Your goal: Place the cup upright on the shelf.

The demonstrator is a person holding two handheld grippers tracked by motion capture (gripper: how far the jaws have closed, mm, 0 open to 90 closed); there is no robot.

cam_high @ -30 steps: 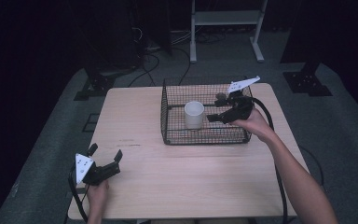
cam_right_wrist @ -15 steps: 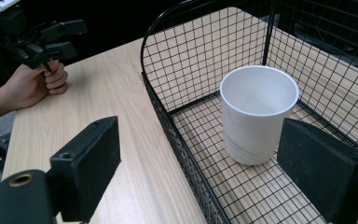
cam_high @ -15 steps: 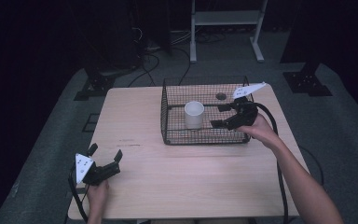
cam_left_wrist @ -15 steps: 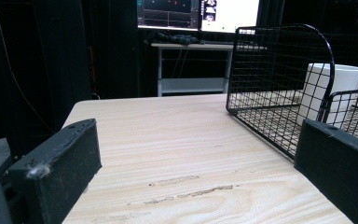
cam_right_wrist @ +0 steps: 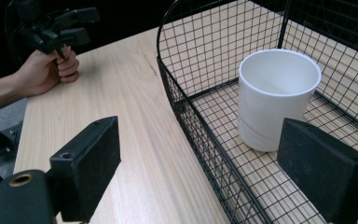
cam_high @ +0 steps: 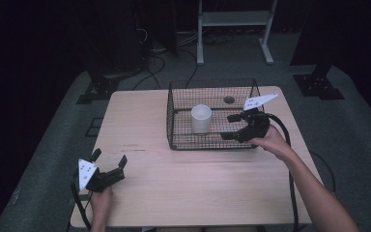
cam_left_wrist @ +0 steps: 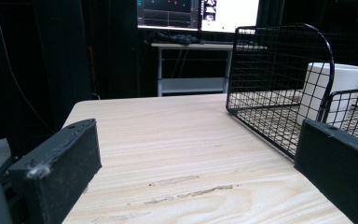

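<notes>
White smooth plastic-looking cup (cam_high: 201, 118) stands upright inside the black wire-mesh basket (cam_high: 174, 121) on my table. Right gripper (cam_high: 233, 127) hovers beside it, jaws spread, holding nothing. I judge the cup light, rigid, slippery: pinch the rim wall.

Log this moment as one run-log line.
right hand-held gripper: open, at black wire basket wall | white round cup: upright inside basket, untouched | left hand-held gripper: open, empty

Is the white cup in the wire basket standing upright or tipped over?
Upright: the white round cup stands on its base inside the black wire basket, open rim facing up.
</notes>
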